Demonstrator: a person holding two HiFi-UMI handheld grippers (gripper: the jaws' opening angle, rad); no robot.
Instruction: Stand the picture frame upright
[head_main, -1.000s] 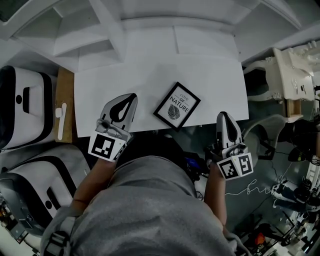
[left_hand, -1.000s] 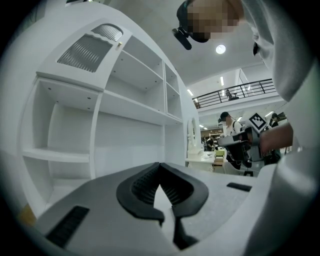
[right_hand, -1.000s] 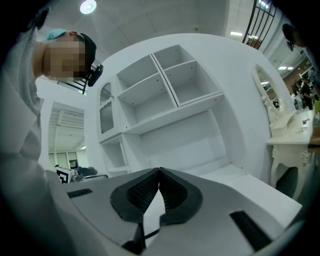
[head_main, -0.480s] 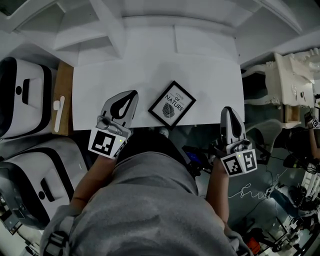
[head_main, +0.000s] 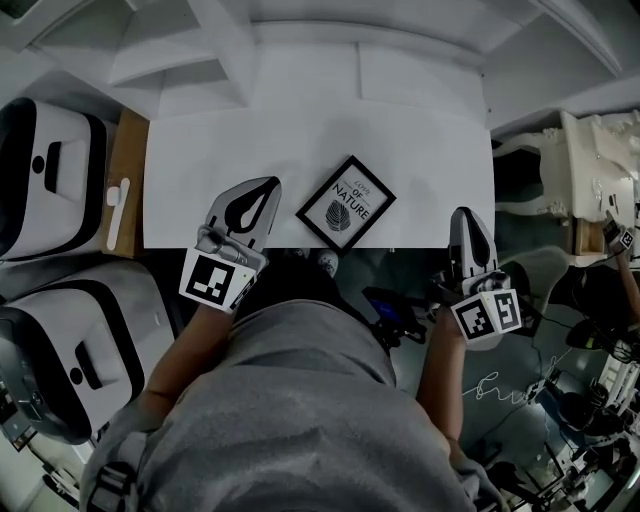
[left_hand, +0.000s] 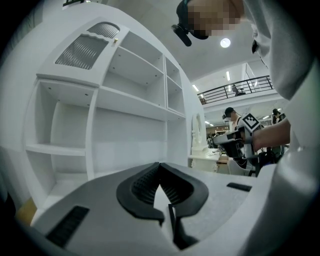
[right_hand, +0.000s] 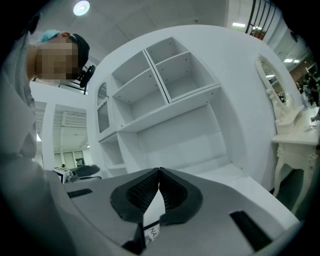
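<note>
Head view: the picture frame (head_main: 347, 203) lies flat on the white tabletop (head_main: 420, 140), close to its front edge and turned diagonally. It sits between the left gripper (head_main: 268, 186) and the right gripper (head_main: 463, 213), nearer the left one and touching neither. The frame is a rectangle with a thin black rim around a white print bearing a dark leaf and lettering.

Left gripper view: the ribbed black pads are pressed together at the tips with nothing between them. Behind them stands a white shelf unit (left_hand: 130, 105) with smooth, matte, square compartments.

Right gripper view: the jaws are likewise clenched and empty. Only here do a sliver of the frame's print (right_hand: 151, 233), seen through the gap below the pads, and an ornate white dressing table (right_hand: 295, 137) with carved curved legs appear.
</note>
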